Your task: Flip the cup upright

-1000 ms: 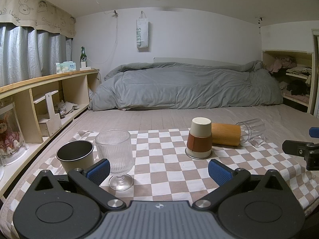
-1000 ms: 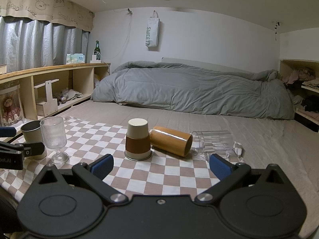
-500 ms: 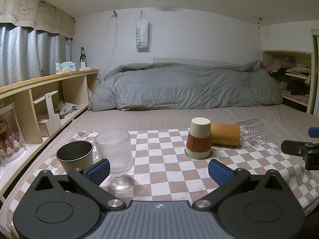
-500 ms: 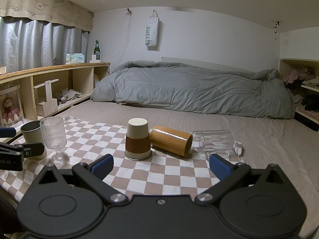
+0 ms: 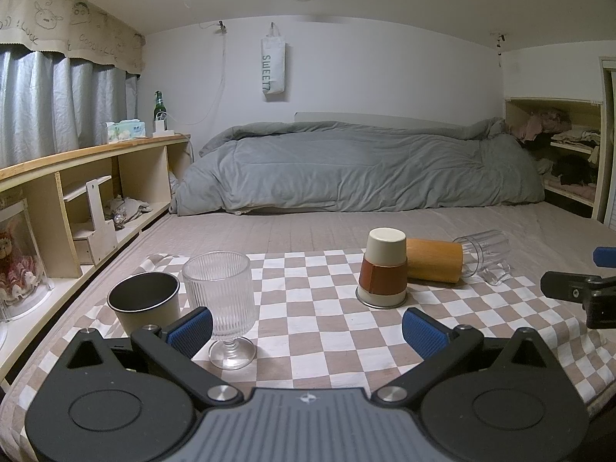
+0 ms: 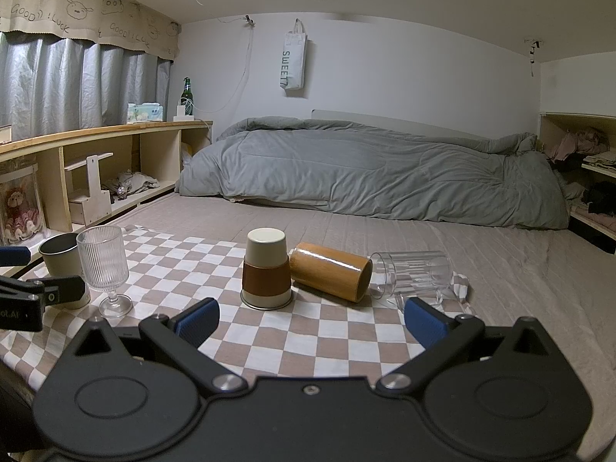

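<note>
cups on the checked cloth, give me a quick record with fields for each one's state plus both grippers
cream cup with brown sleeve: upside down, mouth on checked cloth
wooden cup: on its side
clear glass mug: on its side
ribbed stemmed glass: upright
dark-lined cup: upright, far left
left gripper: open, holding nothing
right gripper: open, holding nothing

Glossy wooden cup [image 6: 330, 277], seemingly lacquered

right claw [image 5: 593, 281]: cut by frame edge; clear mug [image 5: 483, 256]: base behind wooden cup [image 5: 433, 260]
</note>
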The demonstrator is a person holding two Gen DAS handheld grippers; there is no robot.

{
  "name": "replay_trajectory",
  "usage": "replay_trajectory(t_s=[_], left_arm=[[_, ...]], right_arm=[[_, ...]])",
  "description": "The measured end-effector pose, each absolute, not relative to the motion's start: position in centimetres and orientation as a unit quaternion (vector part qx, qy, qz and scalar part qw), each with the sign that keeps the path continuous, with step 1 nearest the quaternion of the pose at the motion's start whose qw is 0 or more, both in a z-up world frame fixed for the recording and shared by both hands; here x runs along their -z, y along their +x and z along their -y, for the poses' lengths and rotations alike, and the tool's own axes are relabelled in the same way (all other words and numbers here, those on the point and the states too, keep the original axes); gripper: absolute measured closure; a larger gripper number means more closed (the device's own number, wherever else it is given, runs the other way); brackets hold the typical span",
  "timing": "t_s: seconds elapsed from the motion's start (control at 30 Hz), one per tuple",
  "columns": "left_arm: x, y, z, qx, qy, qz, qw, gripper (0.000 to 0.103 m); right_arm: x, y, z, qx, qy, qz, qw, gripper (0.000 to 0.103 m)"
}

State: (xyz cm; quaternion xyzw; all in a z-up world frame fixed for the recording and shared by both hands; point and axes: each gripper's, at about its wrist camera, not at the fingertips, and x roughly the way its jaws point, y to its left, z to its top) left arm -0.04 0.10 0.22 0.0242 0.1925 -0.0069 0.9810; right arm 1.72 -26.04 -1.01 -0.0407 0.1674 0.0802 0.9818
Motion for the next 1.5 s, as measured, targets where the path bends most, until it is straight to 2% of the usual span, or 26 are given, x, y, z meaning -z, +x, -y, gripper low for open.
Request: replay_trajectory(t_s=[0.53,0.7,0.9,1.37,1.5], left_arm=[[-0.3,0.0,0.0,0.005,0.023,-0.194,0.981,0.000],[-0.3,0.3,0.8,0.008,0.020,-0.193,0.981,0.000],[-0.2,0.5,1.1,0.017,0.015,-0.194,0.981,0.000],[0.2,0.9,-0.3,0.033,-0.011,-0.206,0.978,0.000],[0.2,1.2,-0.7,0.036,-0.021,-0.212,0.976,0.000]], right_arm=[[1.4,1.6,25.9,-0.091,-0.036,-0.169,0.981,0.000],[0.8,3.6,25.1,-0.110,-0.028,-0.193,0.975,0.000],[-0.5,9.0,25.0,-0.118,-0.013,-0.248,0.962,0.000],[0.4,26.1,20.0,-0.124,-0.039,-0.289,0.949,0.000],[1.9,29.0,18.6,-0.136,-0.059,-0.306,0.940,0.008]])
